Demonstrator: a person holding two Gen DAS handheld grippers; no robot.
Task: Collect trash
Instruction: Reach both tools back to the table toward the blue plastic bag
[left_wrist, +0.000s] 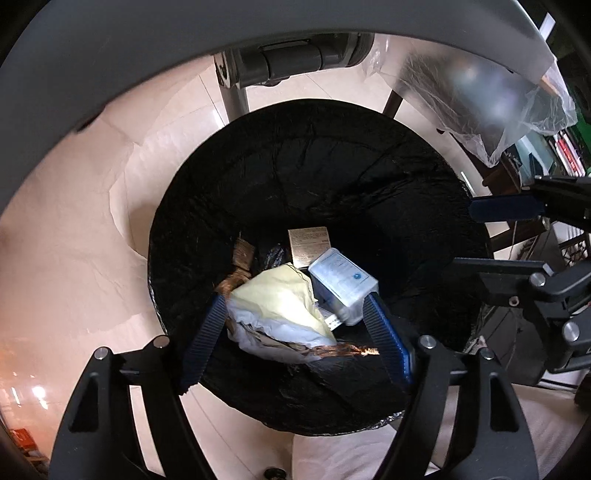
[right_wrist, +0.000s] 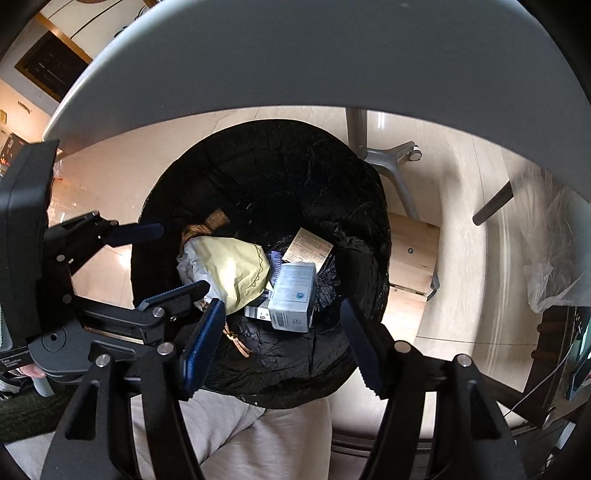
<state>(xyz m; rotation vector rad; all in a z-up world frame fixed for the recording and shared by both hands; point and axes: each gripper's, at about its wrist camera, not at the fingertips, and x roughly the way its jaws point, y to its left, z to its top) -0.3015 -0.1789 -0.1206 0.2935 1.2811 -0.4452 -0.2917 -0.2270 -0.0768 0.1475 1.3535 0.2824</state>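
Note:
A bin lined with a black bag (left_wrist: 332, 122) (right_wrist: 258, 136) stands on the floor under both grippers. In it lie a crumpled yellow-and-white paper (left_wrist: 273, 299) (right_wrist: 229, 266), a pale blue-white box (left_wrist: 343, 280) (right_wrist: 295, 291), a beige printed card (left_wrist: 308, 245) (right_wrist: 310, 245) and brown paper scraps (left_wrist: 242, 254) (right_wrist: 216, 221). My left gripper (left_wrist: 295, 325) (right_wrist: 155, 262) hangs open over the paper, its pads apart from it. My right gripper (right_wrist: 282, 339) (left_wrist: 491, 236) is open above the box and grips nothing.
A grey tabletop edge (left_wrist: 184, 44) (right_wrist: 332, 55) arches over the bin. Behind the bin are a grey chair base with a caster (right_wrist: 391, 155) and a wooden stool (right_wrist: 413, 254). A clear plastic bag (left_wrist: 517, 110) hangs at the right. A person's light trousers (right_wrist: 229, 435) are below.

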